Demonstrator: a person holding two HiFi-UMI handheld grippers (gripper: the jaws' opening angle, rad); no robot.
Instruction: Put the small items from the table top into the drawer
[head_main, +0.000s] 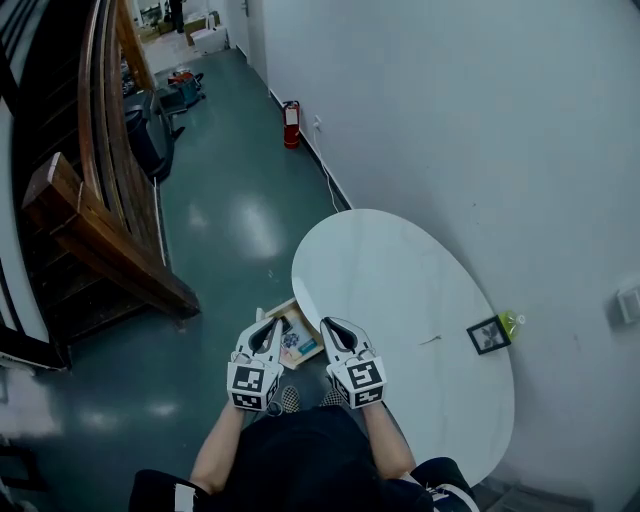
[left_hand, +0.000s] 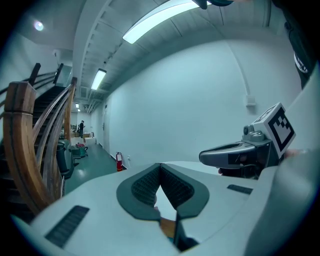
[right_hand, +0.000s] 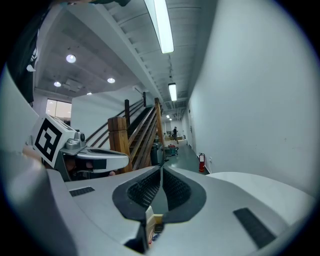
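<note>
A white oval table (head_main: 400, 300) stands against the wall. On its far right edge are a small black picture frame (head_main: 488, 335) and a small green item (head_main: 510, 322). An open wooden drawer (head_main: 283, 307) shows below the table's near left edge, with several small items inside. My left gripper (head_main: 272, 322) and right gripper (head_main: 328, 323) hover side by side above the drawer, both shut and empty. In the left gripper view the jaws (left_hand: 160, 167) meet at the tips, with the right gripper (left_hand: 240, 152) beside them. The right gripper view shows its jaws (right_hand: 161, 170) together too.
A wooden staircase (head_main: 100, 230) runs along the left. A red fire extinguisher (head_main: 291, 125) stands by the wall beyond the table. The green floor (head_main: 220, 220) lies between stairs and table. My body and knees fill the bottom of the head view.
</note>
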